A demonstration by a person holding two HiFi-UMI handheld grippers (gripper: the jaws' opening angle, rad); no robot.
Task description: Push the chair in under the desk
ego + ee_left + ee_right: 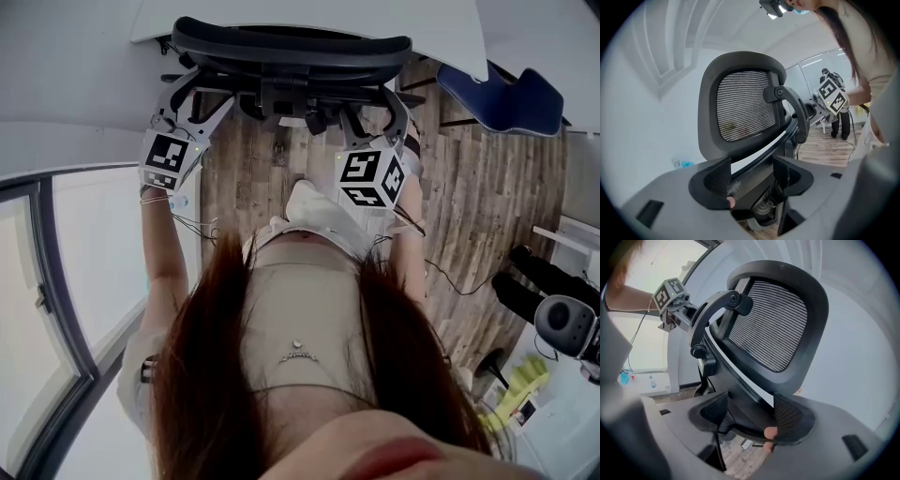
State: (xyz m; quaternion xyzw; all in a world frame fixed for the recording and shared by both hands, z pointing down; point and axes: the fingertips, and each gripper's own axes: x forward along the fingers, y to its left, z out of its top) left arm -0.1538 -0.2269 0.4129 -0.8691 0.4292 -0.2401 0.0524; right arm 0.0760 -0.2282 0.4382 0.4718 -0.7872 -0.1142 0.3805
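Observation:
The black mesh-backed office chair point(291, 47) stands at the top of the head view, its backrest top against the edge of the white desk point(450, 28). My left gripper point(183, 89) holds the backrest's left side and my right gripper point(380, 103) its right side. In the left gripper view the jaws point(752, 173) close round the backrest's lower frame under the mesh panel point(745, 110). The right gripper view has the right gripper point(752, 413) clamped on the same frame below the mesh point(771, 324). The seat and wheels are hidden.
A blue chair point(506, 94) stands to the right on the wooden floor point(487, 206), with cables lying there. A glass wall point(56, 281) runs along the left. Black equipment point(562, 323) sits at the right edge. A person point(841, 122) stands far off.

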